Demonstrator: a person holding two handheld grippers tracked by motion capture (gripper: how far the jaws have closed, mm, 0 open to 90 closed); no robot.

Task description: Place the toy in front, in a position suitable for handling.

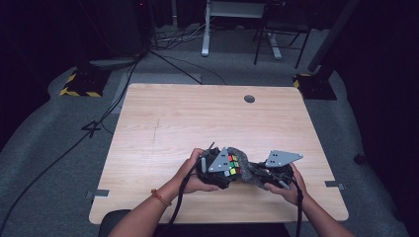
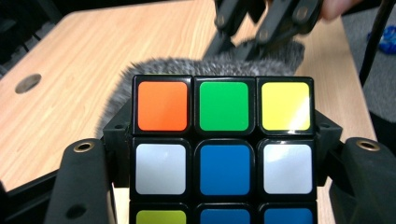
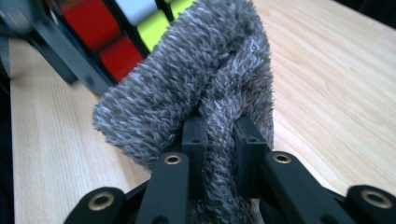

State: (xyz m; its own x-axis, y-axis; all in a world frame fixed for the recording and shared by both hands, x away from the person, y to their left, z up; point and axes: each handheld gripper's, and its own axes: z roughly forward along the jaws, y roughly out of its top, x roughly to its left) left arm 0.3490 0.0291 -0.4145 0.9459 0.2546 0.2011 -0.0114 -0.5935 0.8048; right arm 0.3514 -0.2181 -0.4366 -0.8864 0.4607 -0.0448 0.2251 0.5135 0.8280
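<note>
A Rubik's cube point(image 2: 224, 149) with black edges sits between the jaws of my left gripper point(image 2: 224, 154), which is shut on its sides; orange, green and yellow stickers line its upper row. In the high view the cube point(image 1: 231, 165) is held just above the table near the front. My right gripper point(image 3: 219, 140) is shut on a fold of a grey fuzzy cloth point(image 3: 196, 79), and the cloth lies against the far side of the cube point(image 3: 107, 37). From above, the grey cloth point(image 1: 247, 170) bridges my left gripper point(image 1: 217, 170) and my right gripper point(image 1: 264, 174).
The light wooden table point(image 1: 197, 118) has a round cable hole point(image 1: 249, 98) near its far edge. Past the table stand a white desk leg point(image 1: 206, 29), a chair frame, floor cables and yellow-black marked bases point(image 1: 79, 86).
</note>
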